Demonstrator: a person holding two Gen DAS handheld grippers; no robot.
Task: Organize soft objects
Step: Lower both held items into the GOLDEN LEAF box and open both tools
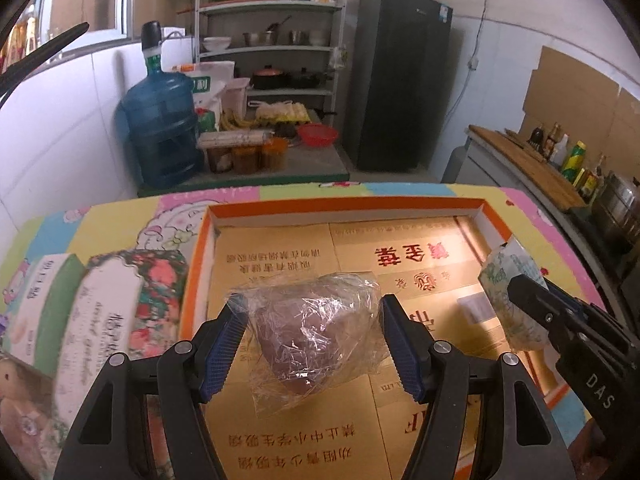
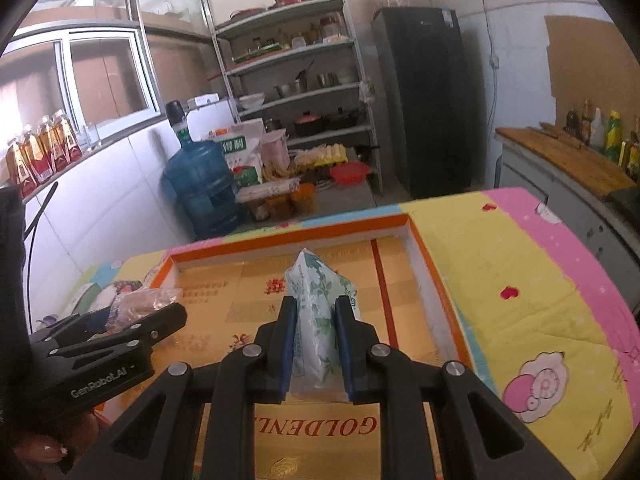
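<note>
A brownish soft lump wrapped in clear plastic lies on the gold floor of an orange-rimmed cardboard tray. My left gripper is open, its blue pads on either side of the lump with small gaps. My right gripper is shut on a white-and-green floral tissue pack, held upright above the tray. The pack and right gripper also show at the right of the left wrist view. The left gripper shows at the left of the right wrist view.
Two flat packs, one floral and one green-edged, lie on the colourful cartoon cloth left of the tray. Beyond the table stand a blue water jug, a shelf rack, a dark fridge and a counter with bottles.
</note>
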